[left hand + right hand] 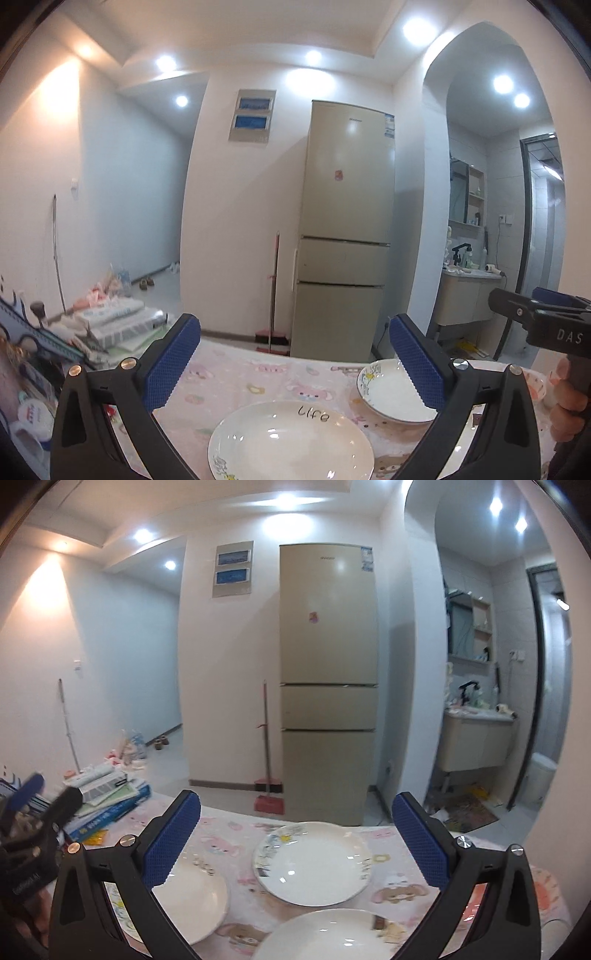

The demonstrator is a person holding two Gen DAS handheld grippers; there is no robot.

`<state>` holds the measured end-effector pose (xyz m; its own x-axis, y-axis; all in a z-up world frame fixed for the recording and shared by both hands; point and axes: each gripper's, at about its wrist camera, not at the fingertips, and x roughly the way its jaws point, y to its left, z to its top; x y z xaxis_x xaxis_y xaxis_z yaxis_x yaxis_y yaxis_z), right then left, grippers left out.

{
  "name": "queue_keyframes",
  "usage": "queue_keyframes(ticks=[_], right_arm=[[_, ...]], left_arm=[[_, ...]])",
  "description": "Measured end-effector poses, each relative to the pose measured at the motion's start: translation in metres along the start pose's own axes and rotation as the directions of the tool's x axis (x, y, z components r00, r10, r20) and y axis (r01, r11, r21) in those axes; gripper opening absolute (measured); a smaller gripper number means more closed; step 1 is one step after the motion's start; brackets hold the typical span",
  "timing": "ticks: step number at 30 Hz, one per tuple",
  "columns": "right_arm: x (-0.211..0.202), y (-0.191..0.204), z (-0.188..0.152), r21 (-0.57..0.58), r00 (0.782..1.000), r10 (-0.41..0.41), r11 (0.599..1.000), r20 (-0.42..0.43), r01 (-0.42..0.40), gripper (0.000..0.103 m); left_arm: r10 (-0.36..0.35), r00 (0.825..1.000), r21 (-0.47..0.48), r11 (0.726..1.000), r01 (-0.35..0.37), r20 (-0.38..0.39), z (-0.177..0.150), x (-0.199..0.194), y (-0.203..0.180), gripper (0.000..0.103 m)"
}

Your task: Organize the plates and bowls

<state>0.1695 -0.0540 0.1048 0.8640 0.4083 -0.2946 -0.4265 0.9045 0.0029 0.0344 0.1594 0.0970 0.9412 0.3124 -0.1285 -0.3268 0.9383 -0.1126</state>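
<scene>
We had both grippers hovering above the tabletop (pixel 236 834), and nothing was in either grasp. Our left gripper (pixel 295 365) was spread wide, the lettered plate (pixel 291 441) lying at six o'clock below its blue pads. Our right gripper (pixel 295 843) was spread wide too, the floral plate (pixel 312 862) flat between its fingers, a second plate (pixel 192 897) at eight o'clock, a third (pixel 332 936) at six o'clock, all apart.
</scene>
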Motion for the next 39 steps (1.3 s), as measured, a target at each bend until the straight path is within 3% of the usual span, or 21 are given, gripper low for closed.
queue_keyframes(ticks=[2,7,12,14,17,24,27,29,31,33,35,37,39], right_arm=[[0.010,0.002,-0.006,0.002,1.000,0.001,1.000,-0.018,-0.001,0.103],[0.034,0.002,-0.019,0.013,0.997,-0.006,1.000,-0.079,0.007,0.103],[0.057,-0.002,-0.033,0.022,0.988,0.011,1.000,-0.156,-0.008,0.103],[0.068,-0.004,-0.039,0.040,0.979,0.039,0.999,-0.201,-0.031,0.097],[0.084,-0.006,-0.050,0.079,0.958,0.095,0.994,-0.272,-0.077,0.090],[0.114,-0.007,-0.078,0.162,0.888,0.214,0.974,-0.406,-0.160,0.081],[0.126,-0.003,-0.088,0.210,0.842,0.288,0.954,-0.456,-0.213,0.072],[0.131,0.002,-0.095,0.252,0.807,0.345,0.935,-0.479,-0.250,0.066],[0.136,0.008,-0.102,0.279,0.771,0.389,0.918,-0.504,-0.280,0.060],[0.139,0.016,-0.109,0.278,0.746,0.401,0.915,-0.532,-0.293,0.053],[0.142,0.021,-0.116,0.284,0.728,0.401,0.915,-0.556,-0.288,0.048],[0.147,0.022,-0.123,0.302,0.703,0.413,0.909,-0.578,-0.287,0.043],[0.150,0.024,-0.129,0.325,0.677,0.442,0.896,-0.589,-0.302,0.039]], left_arm=[[0.051,0.998,0.018,0.999,-0.050,-0.044,-0.009,0.012,0.005,0.103],[0.035,0.981,0.004,0.999,-0.035,-0.190,-0.025,0.041,0.018,0.103],[0.046,0.964,0.017,0.999,-0.043,-0.260,-0.039,0.053,0.023,0.103],[0.030,0.952,-0.010,0.999,-0.034,-0.305,-0.045,0.062,0.032,0.103],[0.052,0.911,-0.043,0.996,-0.076,-0.409,-0.057,0.080,0.045,0.102],[-0.019,0.855,-0.141,0.988,-0.064,-0.518,-0.082,0.105,0.066,0.089],[-0.016,0.821,-0.195,0.974,-0.116,-0.571,-0.091,0.113,0.082,0.083],[0.020,0.821,-0.205,0.965,-0.165,-0.570,-0.091,0.112,0.094,0.082],[0.012,0.823,-0.225,0.960,-0.169,-0.568,-0.088,0.111,0.103,0.079],[-0.006,0.791,-0.233,0.957,-0.173,-0.612,-0.091,0.116,0.110,0.072],[-0.053,0.755,-0.258,0.954,-0.156,-0.653,-0.099,0.122,0.115,0.048],[-0.100,0.729,-0.299,0.942,-0.149,-0.678,-0.108,0.128,0.118,0.046],[-0.103,0.714,-0.304,0.939,-0.160,-0.693,-0.113,0.131,0.120,0.042]])
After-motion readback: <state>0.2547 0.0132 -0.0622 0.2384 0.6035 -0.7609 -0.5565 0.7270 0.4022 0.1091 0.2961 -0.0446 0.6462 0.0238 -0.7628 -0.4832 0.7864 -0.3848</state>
